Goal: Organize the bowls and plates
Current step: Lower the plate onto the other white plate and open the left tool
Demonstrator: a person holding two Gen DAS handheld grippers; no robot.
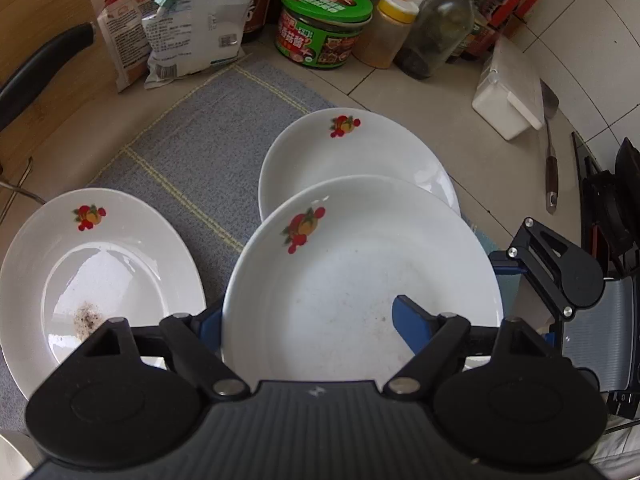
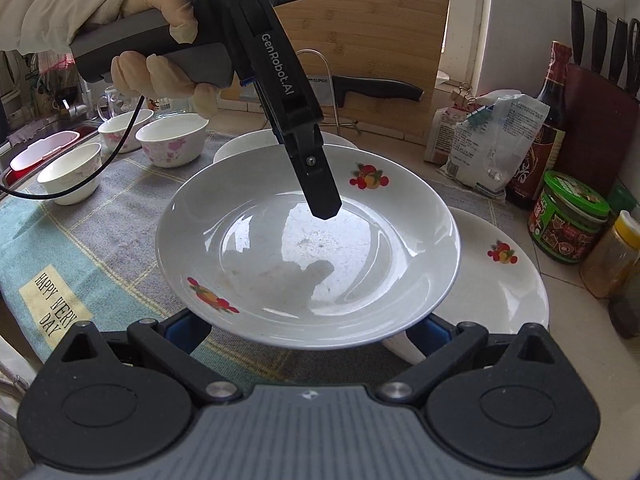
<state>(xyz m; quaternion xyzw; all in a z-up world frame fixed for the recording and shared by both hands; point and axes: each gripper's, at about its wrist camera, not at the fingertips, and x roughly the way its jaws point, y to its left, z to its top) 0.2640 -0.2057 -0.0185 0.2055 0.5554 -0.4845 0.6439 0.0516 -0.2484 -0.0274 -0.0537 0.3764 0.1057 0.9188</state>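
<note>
My left gripper [image 1: 312, 320] is shut on the near rim of a white fruit-print plate [image 1: 360, 280], one finger over it, one under, holding it above the mat. The same plate [image 2: 304, 248] fills the right wrist view, with the left gripper's finger [image 2: 320, 188] reaching in from above. A second plate [image 1: 352, 156] lies beyond it on the counter and a third, with dark crumbs [image 1: 96, 272], lies left on the mat. My right gripper [image 2: 308, 330] is open just below the held plate's edge; it also shows in the left wrist view [image 1: 552, 272]. Three bowls [image 2: 172, 140] stand at far left.
A grey-blue mat [image 1: 208, 140] covers the counter. Bags [image 1: 184, 28], a green-lidded jar [image 1: 324, 24], bottles [image 1: 436, 32] and a white box [image 1: 512, 92] line the back. A knife [image 1: 552, 152] lies right. A cutting board [image 2: 360, 48] and knife block [image 2: 600, 92] stand behind.
</note>
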